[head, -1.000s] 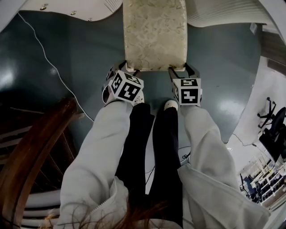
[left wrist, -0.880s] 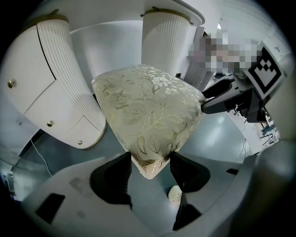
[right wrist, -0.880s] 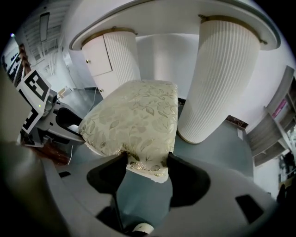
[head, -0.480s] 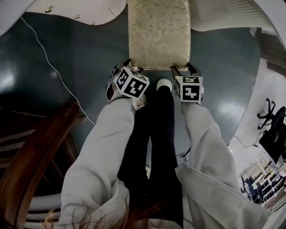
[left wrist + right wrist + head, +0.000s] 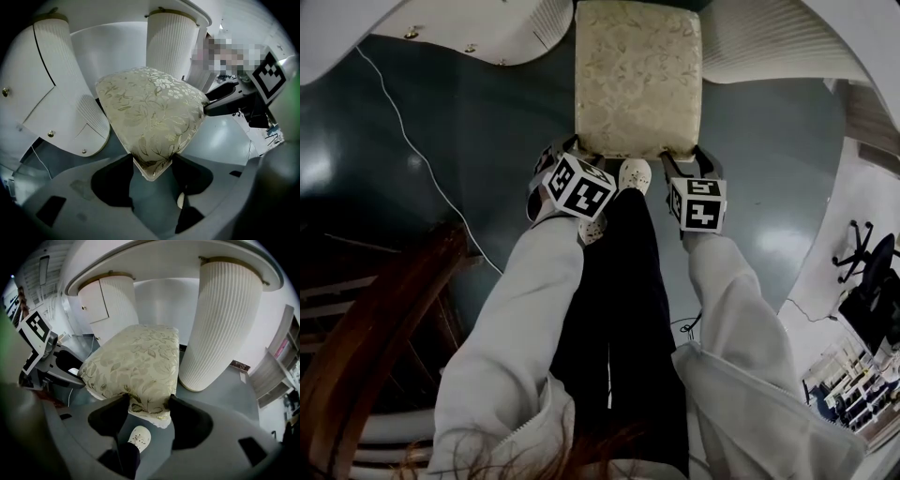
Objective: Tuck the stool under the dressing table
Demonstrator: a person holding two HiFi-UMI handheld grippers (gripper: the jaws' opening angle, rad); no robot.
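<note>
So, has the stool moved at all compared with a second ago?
Yes. In the head view the stool has slid further under the dressing table: less of its seat shows beyond the table's white edge than before.

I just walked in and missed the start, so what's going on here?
A person holds a cushioned stool by its two near corners, left gripper clamped on one, right gripper on the other. The stool sits partway between the white pedestals of the dressing table, its near end not yet under.

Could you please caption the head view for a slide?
Left gripper and right gripper clamp the cream floral-cushioned stool, partly under the white dressing table.
</note>
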